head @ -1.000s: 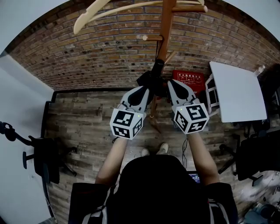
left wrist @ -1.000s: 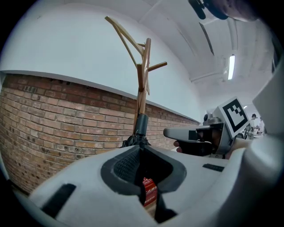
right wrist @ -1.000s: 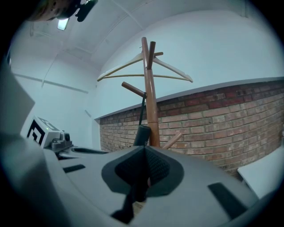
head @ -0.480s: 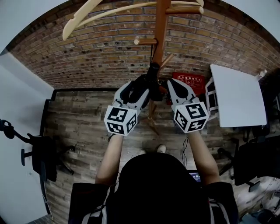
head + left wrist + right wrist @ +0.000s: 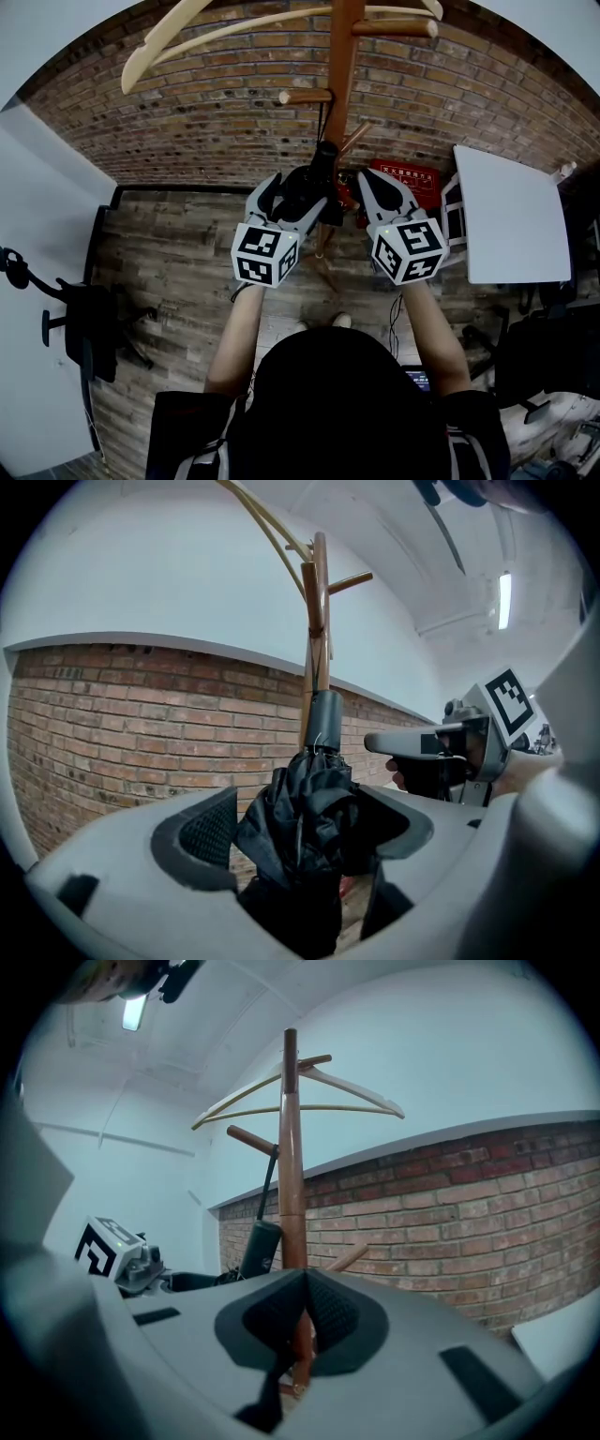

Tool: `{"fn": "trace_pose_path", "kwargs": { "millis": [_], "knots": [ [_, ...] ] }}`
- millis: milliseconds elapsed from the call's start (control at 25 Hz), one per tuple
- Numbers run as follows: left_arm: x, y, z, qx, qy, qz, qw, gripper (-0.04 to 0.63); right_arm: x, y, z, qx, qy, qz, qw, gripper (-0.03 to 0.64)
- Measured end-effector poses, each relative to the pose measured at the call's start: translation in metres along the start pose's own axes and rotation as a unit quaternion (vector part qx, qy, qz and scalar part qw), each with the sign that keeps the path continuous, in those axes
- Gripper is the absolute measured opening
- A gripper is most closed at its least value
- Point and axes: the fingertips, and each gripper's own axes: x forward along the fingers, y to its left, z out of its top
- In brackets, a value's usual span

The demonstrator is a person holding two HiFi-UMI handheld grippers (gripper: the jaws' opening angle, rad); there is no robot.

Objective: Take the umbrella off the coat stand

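Left tongs (image 5: pixel 296 195), jaws just swung wide, straddle the black folded umbrella (image 5: pixel 302 822) without squeezing it, probably lining up a grip on the bundled canopy. The umbrella hangs handle-up from a peg (image 5: pixel 305 96) of the coat stand (image 5: pixel 339 66), directly ahead of both tools. Right tongs (image 5: pixel 368 183), pinched together and empty, hover just right of it, near the post.

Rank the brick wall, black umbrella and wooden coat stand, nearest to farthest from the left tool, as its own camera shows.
1. Black umbrella: between the jaws of the left tool, which have just been opening.
2. Wooden coat stand: just behind it, at centre.
3. Brick wall: farthest, across the background.
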Motion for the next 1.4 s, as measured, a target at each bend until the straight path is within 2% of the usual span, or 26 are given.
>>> {"fn": "trace_pose_path", "kwargs": {
  "millis": [440, 760, 1400],
  "knots": [
    [0.009, -0.004, -0.010, -0.009, 0.008, -0.018, 0.9998, 0.388, 0.007, -0.010, -0.004, 0.003, 0.005, 0.006, 1.000, 0.028],
    [0.014, -0.010, -0.027, 0.009, 0.041, -0.040, 0.9983, 0.397, 0.009, -0.009, -0.004, 0.005, 0.006, 0.006, 1.000, 0.028],
    [0.029, -0.007, -0.033, 0.016, 0.050, -0.045, 0.9976, 0.396, 0.004, -0.014, -0.013, 0.002, 0.016, -0.004, 1.000, 0.028]
  ]
}}
